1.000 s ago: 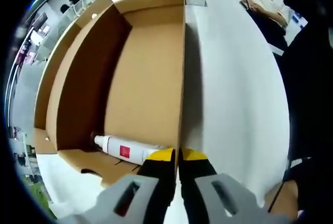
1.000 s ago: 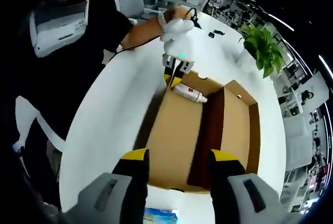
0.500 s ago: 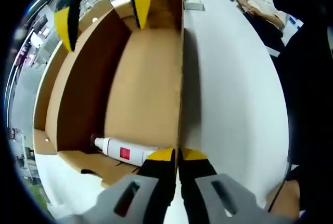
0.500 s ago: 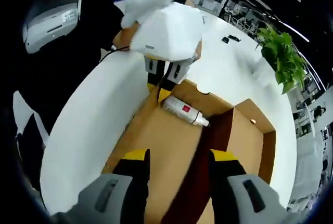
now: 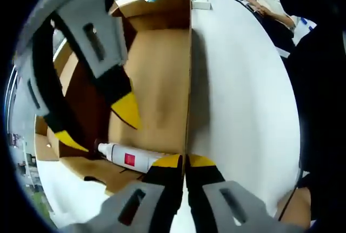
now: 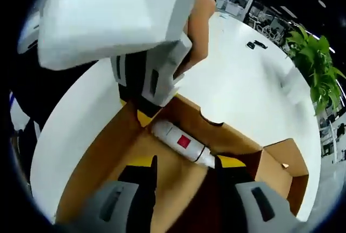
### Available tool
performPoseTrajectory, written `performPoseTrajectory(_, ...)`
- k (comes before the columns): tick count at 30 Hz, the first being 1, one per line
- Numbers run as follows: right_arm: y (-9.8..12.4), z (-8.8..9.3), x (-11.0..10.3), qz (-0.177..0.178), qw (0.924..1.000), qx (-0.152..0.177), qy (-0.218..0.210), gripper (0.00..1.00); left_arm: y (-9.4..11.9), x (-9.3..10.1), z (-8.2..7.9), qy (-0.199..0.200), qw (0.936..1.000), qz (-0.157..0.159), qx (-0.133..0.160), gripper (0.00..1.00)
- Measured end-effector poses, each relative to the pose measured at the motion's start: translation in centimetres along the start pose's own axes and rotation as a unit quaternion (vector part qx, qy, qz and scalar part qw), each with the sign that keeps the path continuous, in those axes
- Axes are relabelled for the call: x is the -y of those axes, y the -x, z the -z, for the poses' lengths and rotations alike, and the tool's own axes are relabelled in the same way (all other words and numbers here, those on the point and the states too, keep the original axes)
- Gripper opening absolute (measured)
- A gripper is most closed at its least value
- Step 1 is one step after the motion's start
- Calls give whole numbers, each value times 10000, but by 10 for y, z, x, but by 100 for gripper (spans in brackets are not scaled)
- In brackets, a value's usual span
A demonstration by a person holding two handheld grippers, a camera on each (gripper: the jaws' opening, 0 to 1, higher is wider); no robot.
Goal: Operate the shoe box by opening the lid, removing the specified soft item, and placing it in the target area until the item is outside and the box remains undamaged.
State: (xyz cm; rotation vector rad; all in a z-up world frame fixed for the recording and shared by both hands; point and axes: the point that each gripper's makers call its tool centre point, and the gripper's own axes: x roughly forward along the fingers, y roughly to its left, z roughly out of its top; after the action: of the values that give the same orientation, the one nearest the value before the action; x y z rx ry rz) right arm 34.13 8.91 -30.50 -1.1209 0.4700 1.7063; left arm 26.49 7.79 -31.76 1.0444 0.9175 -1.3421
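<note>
- While the big white desk spreads wide, an open brown shoe box sits on it, with its lid flap folded out to one side.
- Beside the desk in the left gripper view, a person in dark clothes stands at the right edge.
- In the right gripper view a green plant stands past the far side of the desk, well apart from the box.
- Coming down into the box from the top left of the left gripper view, the right gripper has its two yellow-tipped jaws apart, with the tips near the bottle.
- At the near end of the box, the left gripper has its jaws pressed together on the edge of the box wall, right at the corner.
- Inside the box, a white bottle with a red label lies on its side on the floor, against the near end wall, just beside the left gripper.
- Far off on the desk in the right gripper view lie some small dark things, too small to tell.
</note>
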Motion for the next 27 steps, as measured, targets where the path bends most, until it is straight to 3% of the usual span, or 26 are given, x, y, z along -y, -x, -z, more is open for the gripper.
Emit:
performPoseTrajectory(6, -16, 3, -1, -112, 9999, -39, -21, 43, 1, 1, 1, -27, 10000, 26, 45, 2)
performPoseTrajectory(14, -1, 18, -11, -209, 9992, -275, -195, 37, 1, 1, 1, -38, 10000, 37, 72, 2)
performPoseTrajectory(21, -22, 14, -8, -237, 9992, -223, -241, 38, 1, 1, 0, -32, 10000, 36, 62, 2)
performPoseTrajectory(27, -16, 16, -18, -365, 9979, -190, -497, 31, 1, 0, 0, -34, 10000, 38, 70, 2)
